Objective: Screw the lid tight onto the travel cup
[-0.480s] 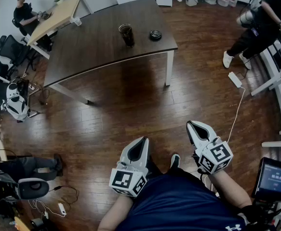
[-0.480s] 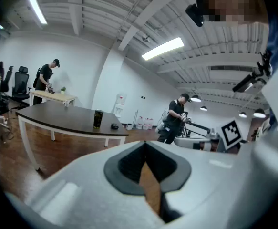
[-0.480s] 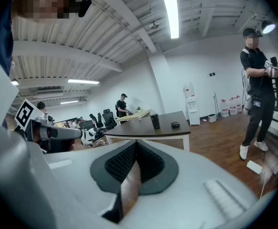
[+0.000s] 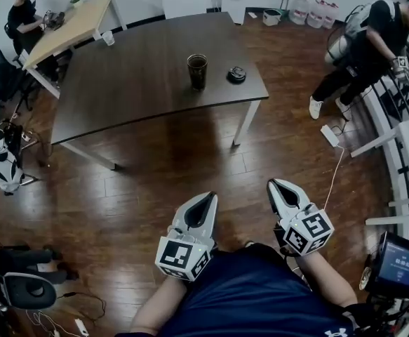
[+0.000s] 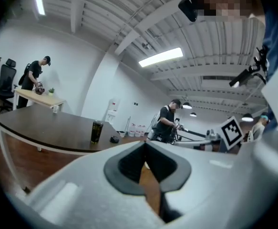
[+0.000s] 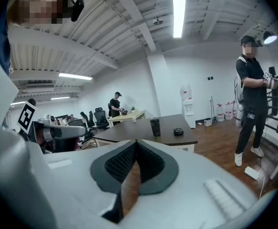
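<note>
Since the earlier frame the dark table (image 4: 134, 83) has drifted lower in my head view, and the travel cup (image 4: 197, 71) with it. The cup stands upright near the table's right end, with the lid (image 4: 236, 74) lying just beside it, not touching. My left gripper (image 4: 210, 196) and right gripper (image 4: 273, 183) hover over the wooden floor (image 4: 190, 153), well apart from the table. In the left gripper view, my jaws are pressed together on nothing, with cup and lid far ahead. In the right gripper view, those jaws are likewise together and empty
</note>
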